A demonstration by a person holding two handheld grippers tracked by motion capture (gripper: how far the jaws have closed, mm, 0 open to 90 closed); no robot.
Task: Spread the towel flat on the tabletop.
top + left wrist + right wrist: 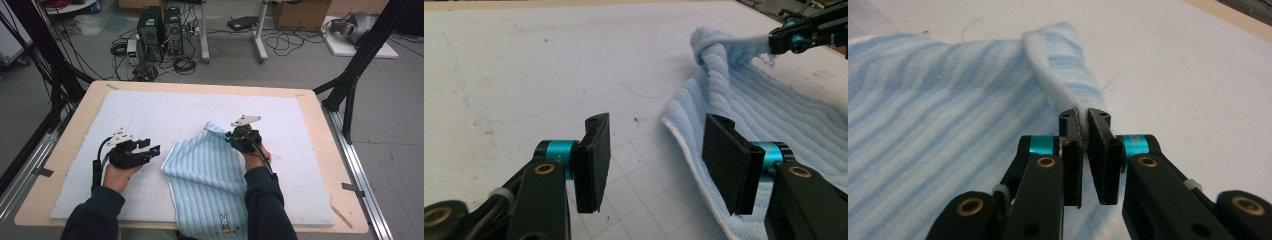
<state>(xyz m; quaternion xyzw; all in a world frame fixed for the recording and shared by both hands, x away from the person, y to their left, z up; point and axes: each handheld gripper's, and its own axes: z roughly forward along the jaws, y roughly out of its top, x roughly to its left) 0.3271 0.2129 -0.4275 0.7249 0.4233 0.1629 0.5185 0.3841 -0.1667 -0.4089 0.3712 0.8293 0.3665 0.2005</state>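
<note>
Since the towel [207, 175] hangs off the near edge of the worktop [310, 107], its weight could drag it down if the grip slips. Left gripper [154, 148] sits just left of the towel's folded edge, fingers [593, 162] spread with nothing between them. Farther back, the right gripper [1084, 120] has its fingers pressed together on the far corner, pinching only a thin bit of hem, so a quick tug might pull it free. Can't tell how much towel dangles below the edge.

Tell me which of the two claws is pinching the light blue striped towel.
The right claw, shut on the light blue striped towel's far corner. The left claw stands open beside the towel's edge, holding nothing.
</note>
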